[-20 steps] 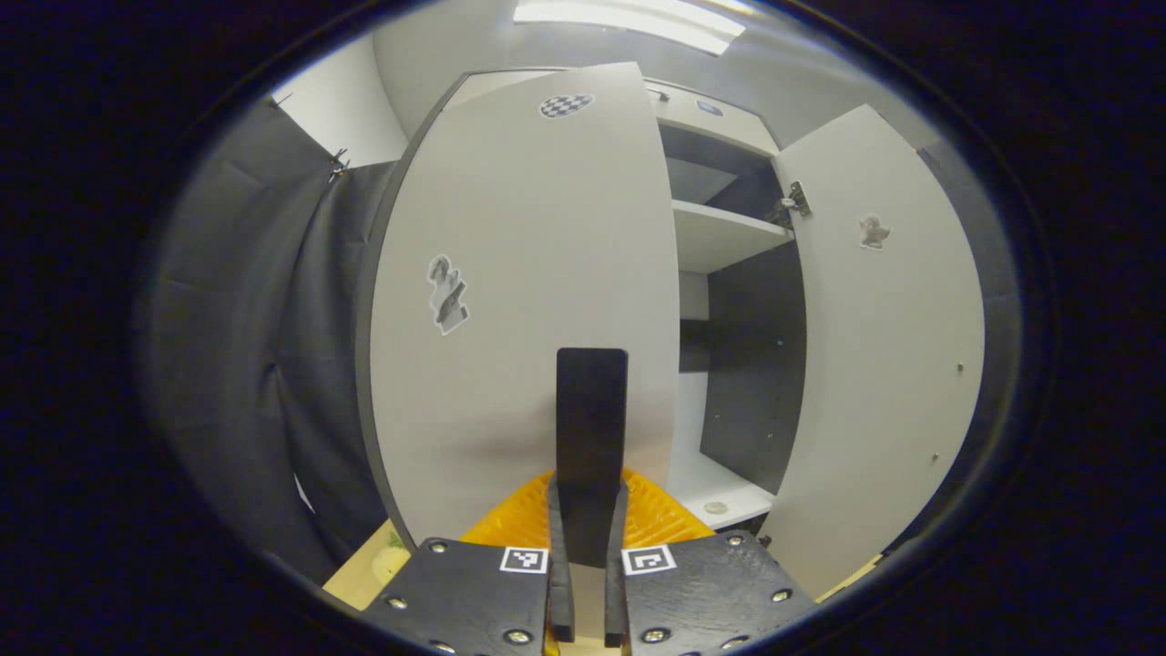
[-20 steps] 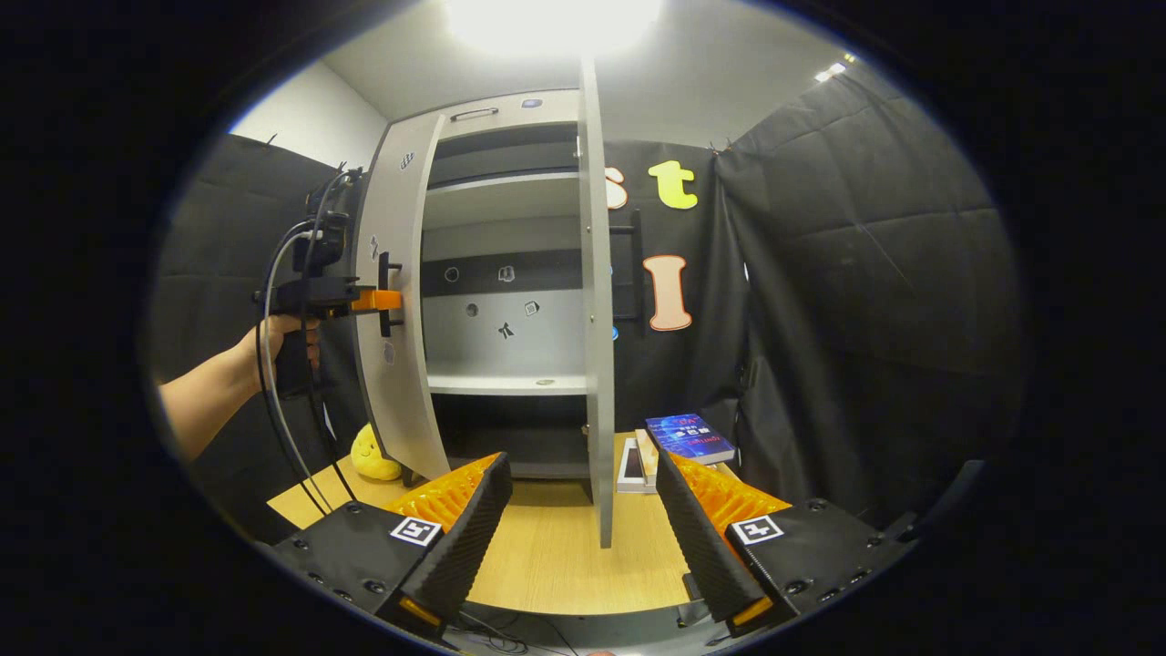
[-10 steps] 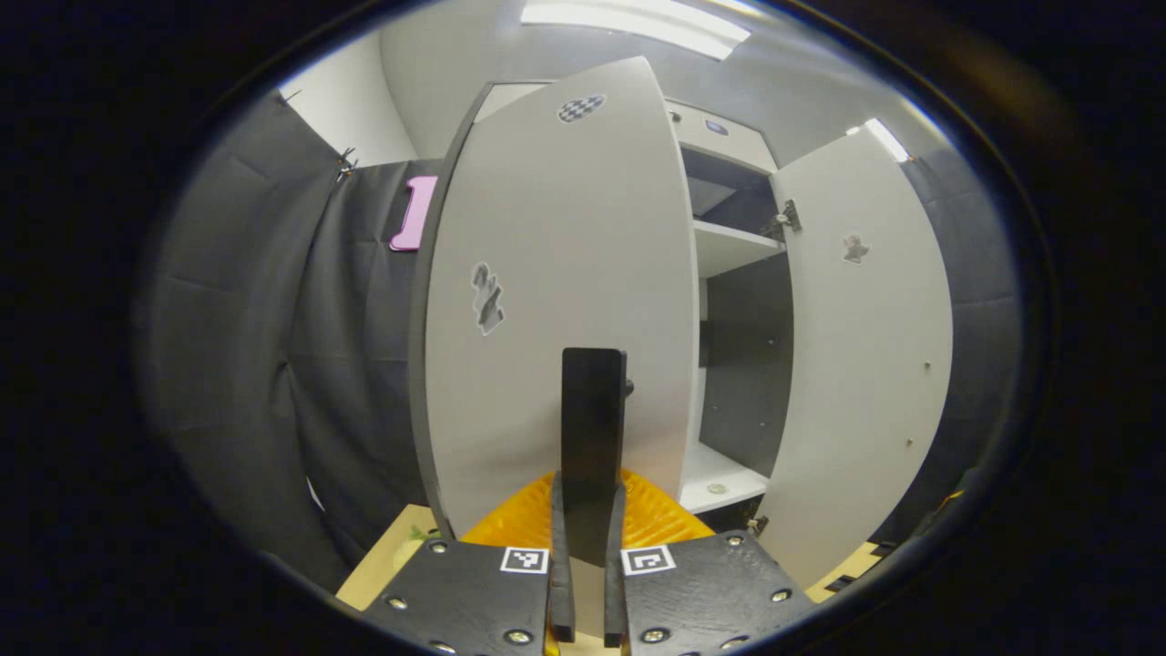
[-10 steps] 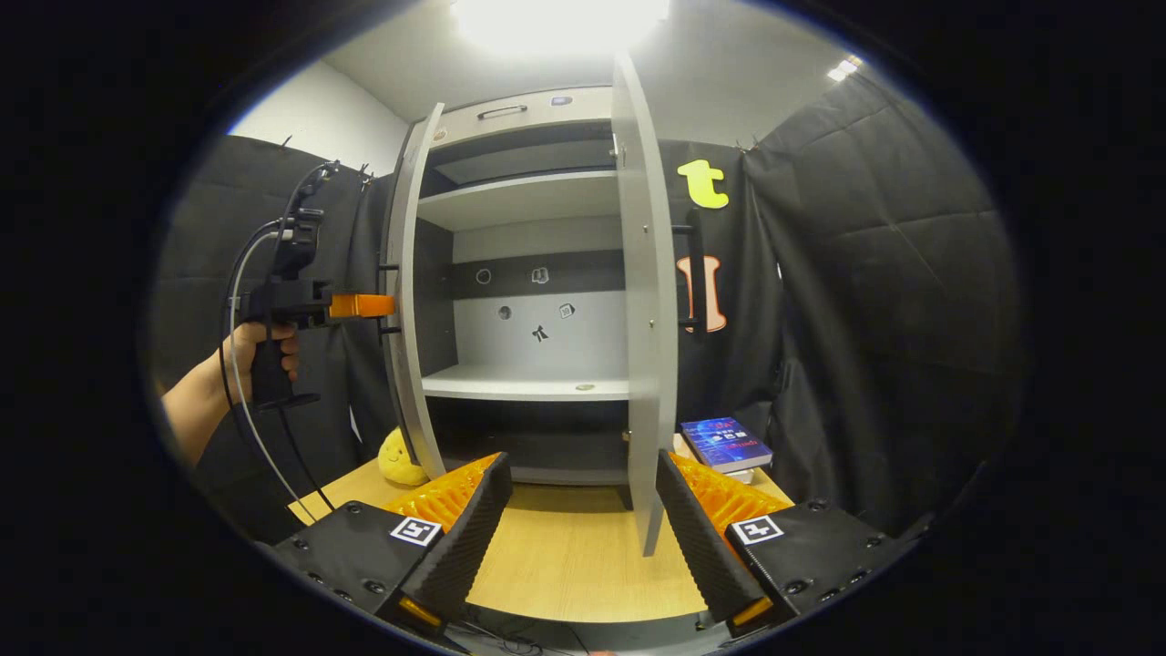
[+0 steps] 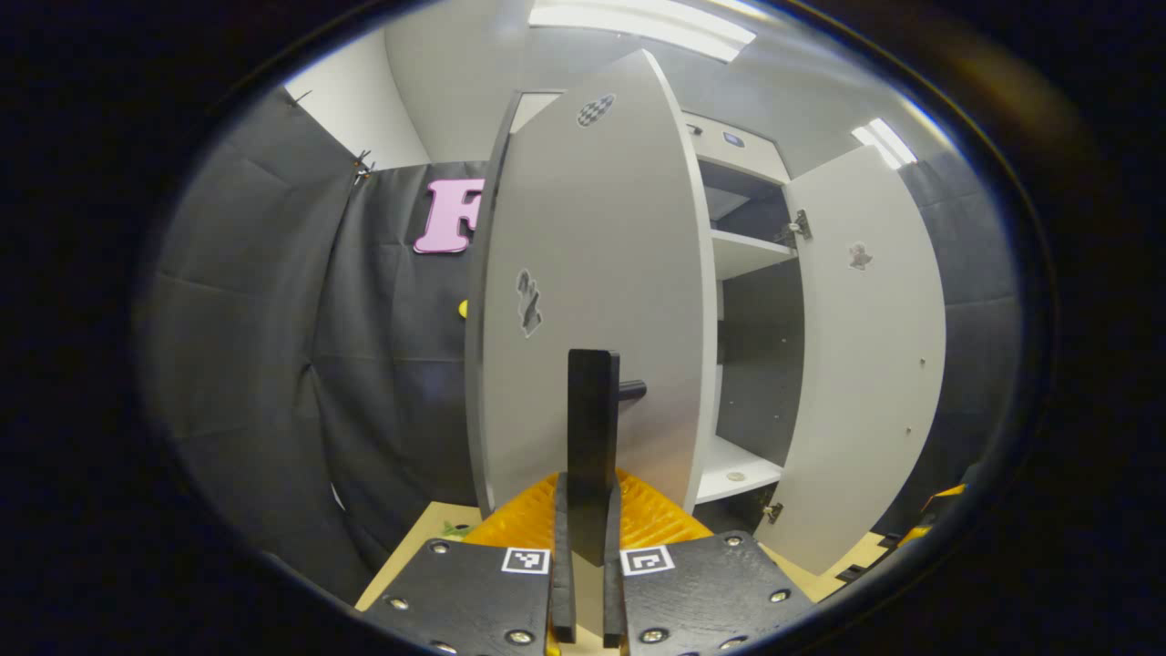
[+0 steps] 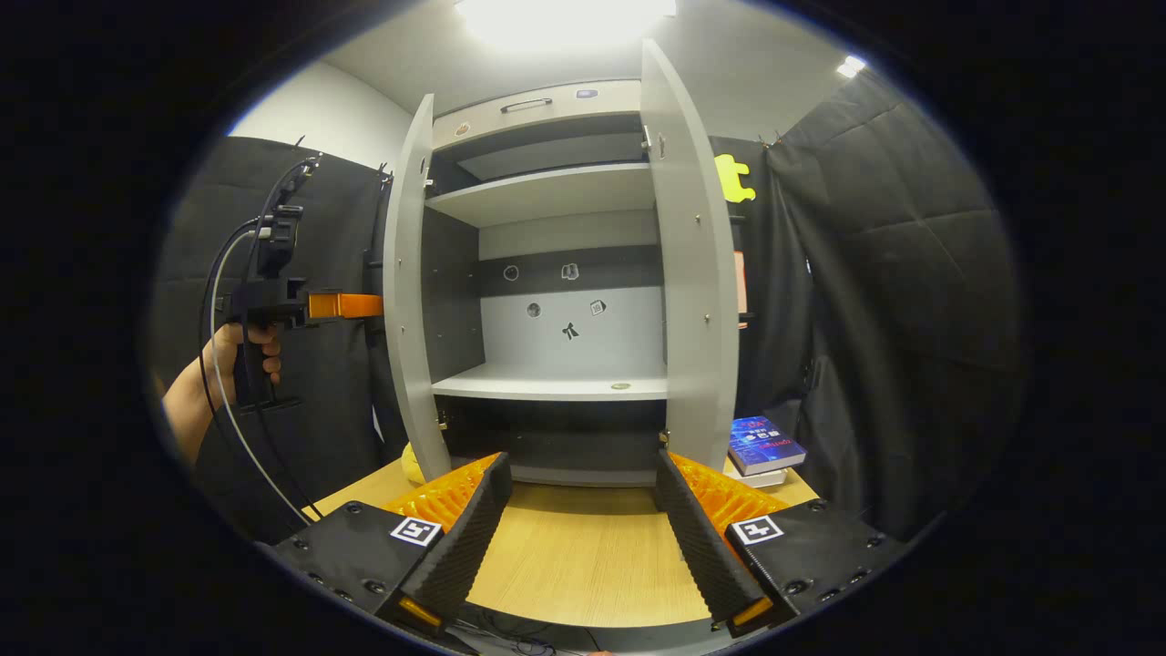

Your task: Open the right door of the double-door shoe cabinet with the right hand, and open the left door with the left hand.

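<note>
Both doors have swung wider than half a second ago; the left door now shows nearly edge-on in the right gripper view, and more booth cloth is uncovered beside it in the left gripper view. Shoe cabinet stands upright at the back of the tabletop, long axis vertical, interior facing the right gripper's camera. Right door stands out toward that camera, its inner face visible. Left gripper is clenched on the left door's vertical bar handle, both fingers pressed against it; the handle hides much of the door's lower face. Right gripper is released, fingers spread wide over the tabletop, touching nothing. Right door's handle is hidden behind its panel.
</note>
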A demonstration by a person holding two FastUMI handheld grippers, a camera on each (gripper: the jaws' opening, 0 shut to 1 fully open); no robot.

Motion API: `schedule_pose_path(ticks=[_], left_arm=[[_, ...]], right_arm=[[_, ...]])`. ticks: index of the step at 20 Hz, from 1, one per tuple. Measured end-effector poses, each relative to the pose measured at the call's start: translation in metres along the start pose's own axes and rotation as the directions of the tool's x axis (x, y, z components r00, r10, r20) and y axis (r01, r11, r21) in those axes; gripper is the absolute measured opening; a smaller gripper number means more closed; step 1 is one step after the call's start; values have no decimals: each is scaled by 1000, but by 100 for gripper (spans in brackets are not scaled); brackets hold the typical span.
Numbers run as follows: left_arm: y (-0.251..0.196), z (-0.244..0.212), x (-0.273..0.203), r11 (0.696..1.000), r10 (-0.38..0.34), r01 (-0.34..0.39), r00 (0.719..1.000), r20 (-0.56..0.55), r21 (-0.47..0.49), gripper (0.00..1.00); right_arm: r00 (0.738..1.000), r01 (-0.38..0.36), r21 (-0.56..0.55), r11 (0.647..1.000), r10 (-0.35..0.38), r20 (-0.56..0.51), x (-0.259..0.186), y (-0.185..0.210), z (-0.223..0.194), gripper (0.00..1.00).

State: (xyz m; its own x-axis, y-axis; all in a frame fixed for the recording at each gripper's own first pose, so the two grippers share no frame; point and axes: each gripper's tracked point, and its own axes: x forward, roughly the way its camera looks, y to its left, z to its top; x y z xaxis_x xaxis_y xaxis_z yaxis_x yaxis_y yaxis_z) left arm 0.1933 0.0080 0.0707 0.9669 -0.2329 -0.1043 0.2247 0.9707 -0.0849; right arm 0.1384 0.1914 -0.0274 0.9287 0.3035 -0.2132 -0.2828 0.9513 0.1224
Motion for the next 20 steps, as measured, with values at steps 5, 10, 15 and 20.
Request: schedule_pose_path(ticks=[5,10,15,20], left_arm=[[43,4,-18,998,63,-63,998,8,24,7],[89,8,-32,987,140,-141,990,20,83,7],[119,14,-43,989,148,-149,988,34,22,4],[117,20,-63,982,157,-164,984,80,90,3]], right_arm=[[999,-39,-1,999,39,0,10,18,6,96],[997,-73,-27,997,73,-2,11,48,7,100],[996,-94,-45,995,93,-13,14,71,3,96],[996,-89,-58,994,89,-5,13,93,6,99]])
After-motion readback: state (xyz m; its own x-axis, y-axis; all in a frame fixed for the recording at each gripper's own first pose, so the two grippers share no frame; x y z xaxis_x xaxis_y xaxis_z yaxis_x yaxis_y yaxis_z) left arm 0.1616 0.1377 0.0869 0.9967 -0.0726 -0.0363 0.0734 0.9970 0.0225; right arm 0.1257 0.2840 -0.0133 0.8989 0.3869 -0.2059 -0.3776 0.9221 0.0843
